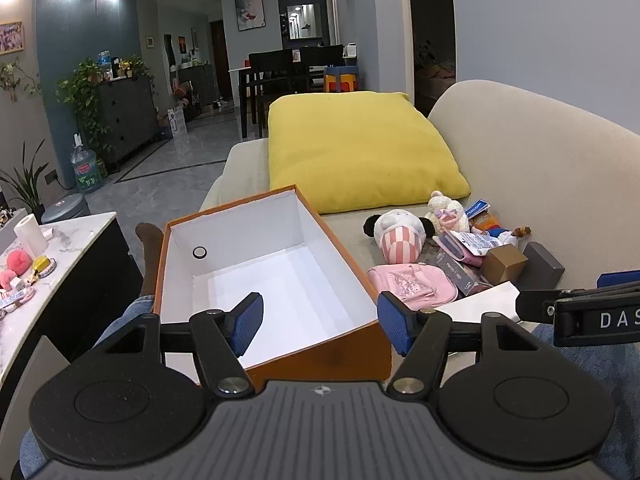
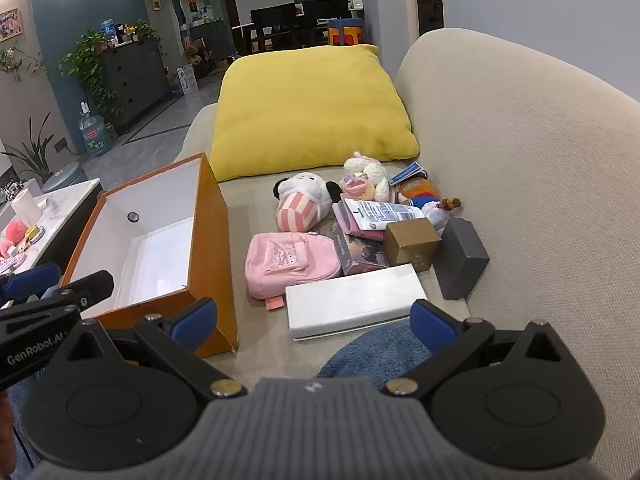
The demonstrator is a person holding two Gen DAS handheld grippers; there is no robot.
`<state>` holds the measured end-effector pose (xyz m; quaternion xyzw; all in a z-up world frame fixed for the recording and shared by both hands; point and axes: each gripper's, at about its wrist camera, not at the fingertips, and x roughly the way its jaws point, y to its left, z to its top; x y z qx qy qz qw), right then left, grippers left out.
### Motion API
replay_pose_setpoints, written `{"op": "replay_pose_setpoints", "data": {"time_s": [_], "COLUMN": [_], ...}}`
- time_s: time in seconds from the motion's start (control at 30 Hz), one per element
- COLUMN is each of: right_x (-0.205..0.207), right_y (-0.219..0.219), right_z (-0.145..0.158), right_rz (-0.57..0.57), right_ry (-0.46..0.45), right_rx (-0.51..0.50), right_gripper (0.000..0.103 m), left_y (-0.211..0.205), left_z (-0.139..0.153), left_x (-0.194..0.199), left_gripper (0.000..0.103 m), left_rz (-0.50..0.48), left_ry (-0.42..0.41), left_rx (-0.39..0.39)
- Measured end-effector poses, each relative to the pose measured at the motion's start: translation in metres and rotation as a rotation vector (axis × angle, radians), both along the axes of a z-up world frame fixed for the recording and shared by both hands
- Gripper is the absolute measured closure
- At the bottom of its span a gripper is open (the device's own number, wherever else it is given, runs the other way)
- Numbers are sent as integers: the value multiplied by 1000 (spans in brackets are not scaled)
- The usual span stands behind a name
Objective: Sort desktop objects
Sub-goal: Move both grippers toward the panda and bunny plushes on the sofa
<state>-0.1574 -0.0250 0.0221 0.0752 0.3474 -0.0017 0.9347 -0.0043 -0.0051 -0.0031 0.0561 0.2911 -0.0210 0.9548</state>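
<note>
An empty orange box with white inside sits on a beige sofa. Right of it lies a pile: a pink pouch, a flat white box, a black-eared plush, a cream knitted toy, a gold box, a grey box and a dark printed box. My left gripper hovers open over the orange box's near end. My right gripper is open above the near edge of the white box, holding nothing.
A yellow cushion lies behind the pile, and the sofa back rises on the right. A marble-topped table with small items stands left of the box. A person's denim-clad knee is under my right gripper.
</note>
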Motion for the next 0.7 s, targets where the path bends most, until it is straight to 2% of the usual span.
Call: {"op": "replay_pose_setpoints", "data": {"time_s": [0.7], "right_x": [2], "right_y": [10], "right_z": [-2], "right_rz": [28], "right_ry": [3], "right_rx": [-19], "right_gripper": [1], "left_y": [5], "left_z": [-3], "left_x": [5], "left_gripper": [28], "left_rz": [40], "left_ry": [40], "left_rx": [-2]}}
